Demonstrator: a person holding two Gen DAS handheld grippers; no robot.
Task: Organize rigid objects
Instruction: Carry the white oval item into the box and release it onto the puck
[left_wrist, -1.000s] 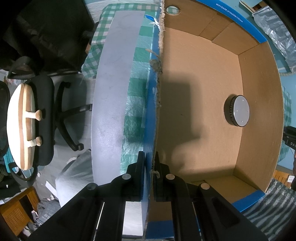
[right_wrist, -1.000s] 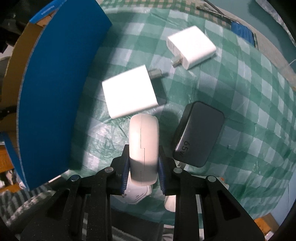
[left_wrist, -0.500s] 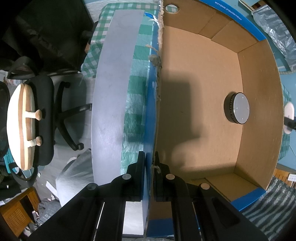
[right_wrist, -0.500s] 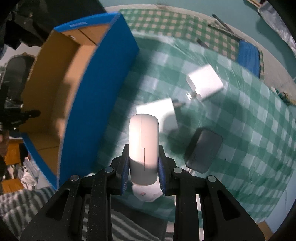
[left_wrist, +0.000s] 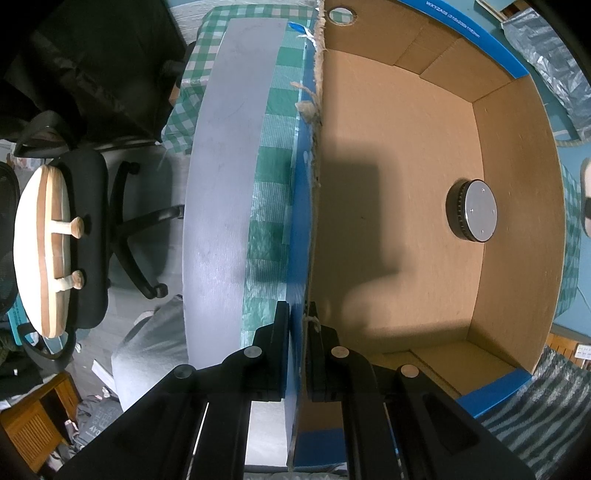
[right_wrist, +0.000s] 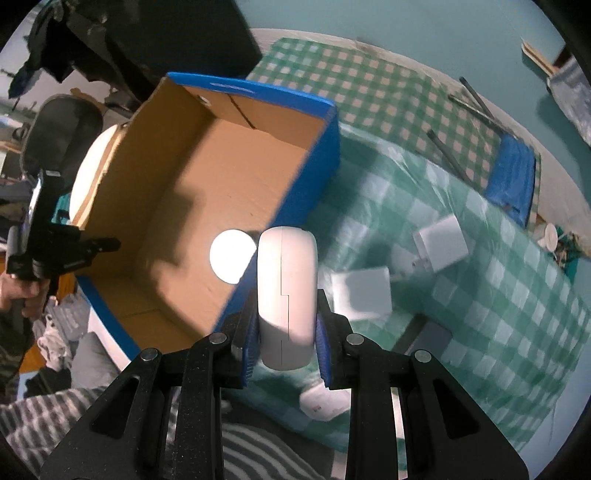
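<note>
R gripper (right_wrist: 286, 317) clamps rounded white plastic charger (right_wrist: 287, 295), long axis along fingers, above near wall of blue cardboard box (right_wrist: 295, 192); opening lies left. L gripper (left_wrist: 298, 354) pinches far wall.
</note>
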